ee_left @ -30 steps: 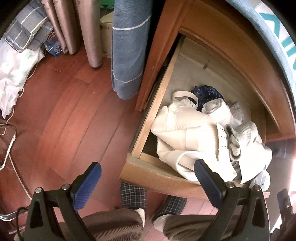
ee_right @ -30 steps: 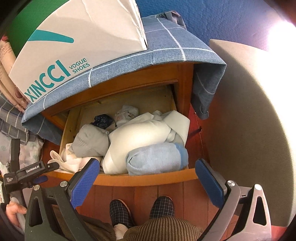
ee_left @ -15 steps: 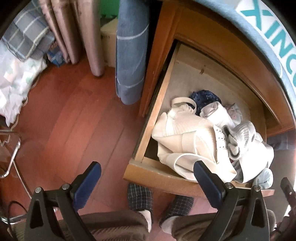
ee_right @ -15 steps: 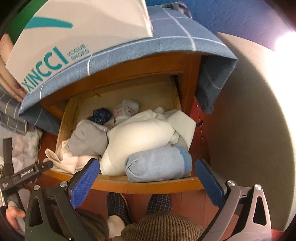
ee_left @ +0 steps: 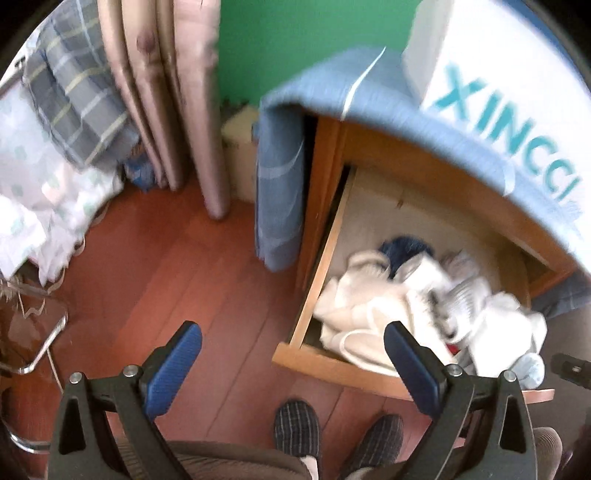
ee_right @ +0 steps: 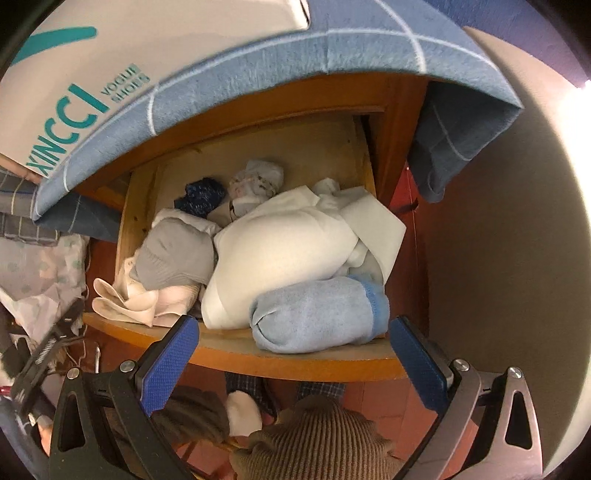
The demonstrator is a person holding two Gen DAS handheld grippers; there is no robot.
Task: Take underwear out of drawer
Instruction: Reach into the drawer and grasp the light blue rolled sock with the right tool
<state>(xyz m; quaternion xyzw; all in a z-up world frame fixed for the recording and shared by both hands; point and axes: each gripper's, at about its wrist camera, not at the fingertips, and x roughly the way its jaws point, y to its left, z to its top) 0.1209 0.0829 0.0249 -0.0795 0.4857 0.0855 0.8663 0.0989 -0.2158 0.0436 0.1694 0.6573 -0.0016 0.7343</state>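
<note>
A green wall (ee_left: 295, 55) and beige curtains (ee_left: 166, 92) stand behind a reddish wooden floor (ee_left: 166, 277); a blue wall (ee_right: 517, 22) shows elsewhere.

We note a white shoe box (ee_right: 85, 70) lettered XINCCI resting on a blue checked cloth (ee_right: 332, 48); beige curtains (ee_left: 166, 92) hang over red wooden flooring (ee_left: 166, 266), possibly laminate

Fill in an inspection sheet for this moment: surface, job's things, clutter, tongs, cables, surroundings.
Surface: red wooden floor, bare near the drawer.
Job's things: drawer open, packed with rolled clothes; light blue roll at the front, big white bundle behind it, grey roll beside.
Clutter: shoe box on a blue cloth covering the cabinet.
Tongs: left tongs and right tongs open, empty.
Cables: nothing seen.
Surroundings: curtain, green wall.
</note>
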